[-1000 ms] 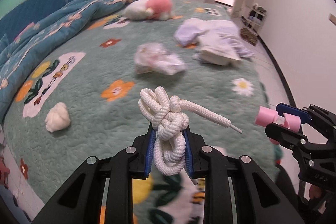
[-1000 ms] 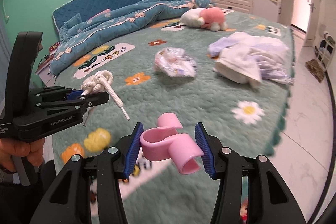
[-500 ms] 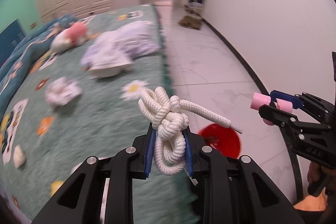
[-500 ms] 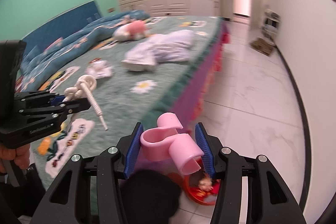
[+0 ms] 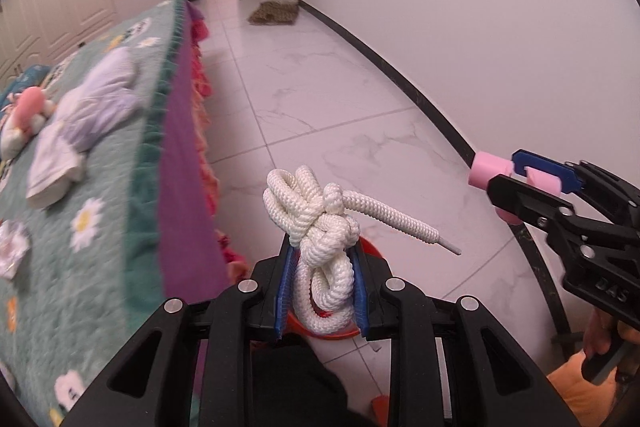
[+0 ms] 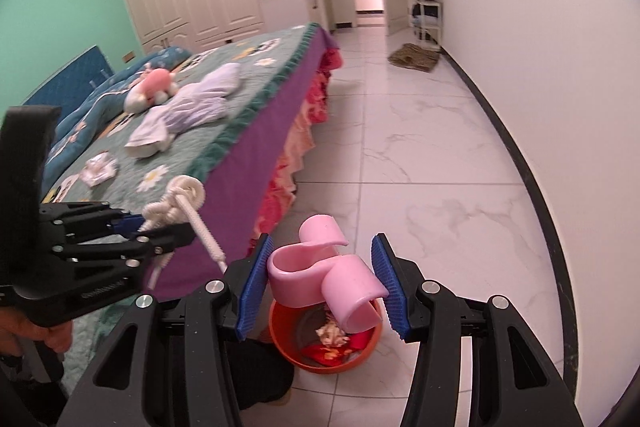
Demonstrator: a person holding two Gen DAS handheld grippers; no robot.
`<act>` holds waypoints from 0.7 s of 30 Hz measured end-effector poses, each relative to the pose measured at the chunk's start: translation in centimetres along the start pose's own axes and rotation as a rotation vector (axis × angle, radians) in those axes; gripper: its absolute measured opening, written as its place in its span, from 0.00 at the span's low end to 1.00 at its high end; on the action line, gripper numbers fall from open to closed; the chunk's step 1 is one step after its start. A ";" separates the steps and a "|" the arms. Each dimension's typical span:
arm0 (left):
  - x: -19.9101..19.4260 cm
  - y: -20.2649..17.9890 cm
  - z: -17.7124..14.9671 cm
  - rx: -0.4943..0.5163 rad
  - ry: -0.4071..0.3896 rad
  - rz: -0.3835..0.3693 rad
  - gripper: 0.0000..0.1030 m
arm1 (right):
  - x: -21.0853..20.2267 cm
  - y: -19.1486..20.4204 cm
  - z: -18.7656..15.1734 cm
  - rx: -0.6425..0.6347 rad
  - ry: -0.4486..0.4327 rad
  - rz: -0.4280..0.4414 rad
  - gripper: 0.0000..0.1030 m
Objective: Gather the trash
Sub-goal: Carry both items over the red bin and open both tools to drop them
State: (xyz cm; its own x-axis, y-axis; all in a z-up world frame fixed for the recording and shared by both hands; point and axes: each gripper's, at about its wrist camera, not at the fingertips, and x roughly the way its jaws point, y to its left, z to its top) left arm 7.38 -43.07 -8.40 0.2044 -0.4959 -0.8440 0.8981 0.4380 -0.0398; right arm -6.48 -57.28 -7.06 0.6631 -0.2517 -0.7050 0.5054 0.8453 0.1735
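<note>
White braided rope [image 5: 320,239], knotted into a bundle, is clamped between the blue pads of the left gripper [image 5: 321,291]. One free end projects to the right and finishes in a stiff tip. The bundle sits above the floor beside the bed [image 5: 100,187], with the orange rim of the trash bin [image 5: 370,247] showing just behind it.

Pink curled plastic piece [image 6: 324,275], two open tube-like loops joined together, is held between the blue ribbed pads of the right gripper [image 6: 322,285]; the right pad touches it, and the left pad appears to touch its rim. It hangs directly above the trash bin [image 6: 280,327].

View differences:
- Right wrist view shows the bin interior: red and pale scraps lie inside. The left wrist view shows only parts of the rim.
- Right wrist view shows the left gripper [image 6: 160,231] from the side, rope [image 6: 180,203] over the bed edge [image 6: 248,155].
- Left wrist view shows the right gripper [image 5: 516,183] from the side, with the pink piece [image 5: 486,175] protruding from its tip.
- Both views show clothes [image 6: 192,107] and a pink plush toy [image 6: 154,85] on the bed.
</note>
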 end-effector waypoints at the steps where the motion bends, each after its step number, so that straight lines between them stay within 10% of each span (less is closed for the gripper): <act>1: 0.9 -0.3 0.2 0.006 0.014 0.000 0.27 | 0.2 -0.7 -0.1 0.010 0.003 -0.004 0.49; 6: 4.3 -0.9 0.9 0.024 0.055 -0.002 0.29 | 1.3 -2.2 -0.6 0.037 0.018 -0.015 0.49; 12: 5.8 -1.0 1.5 0.025 0.055 0.003 0.63 | 2.8 -2.6 -0.9 0.055 0.038 -0.009 0.49; 21: 4.4 0.6 0.6 0.008 0.033 0.084 0.64 | 5.5 -0.8 -0.7 0.036 0.068 0.027 0.49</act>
State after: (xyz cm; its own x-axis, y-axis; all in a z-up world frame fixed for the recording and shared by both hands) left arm 9.03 -45.46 -11.80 0.2661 -0.4323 -0.8616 0.8814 0.4710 0.0359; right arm -3.63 -59.00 -11.50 0.6379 -0.1954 -0.7449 0.5084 0.8334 0.2167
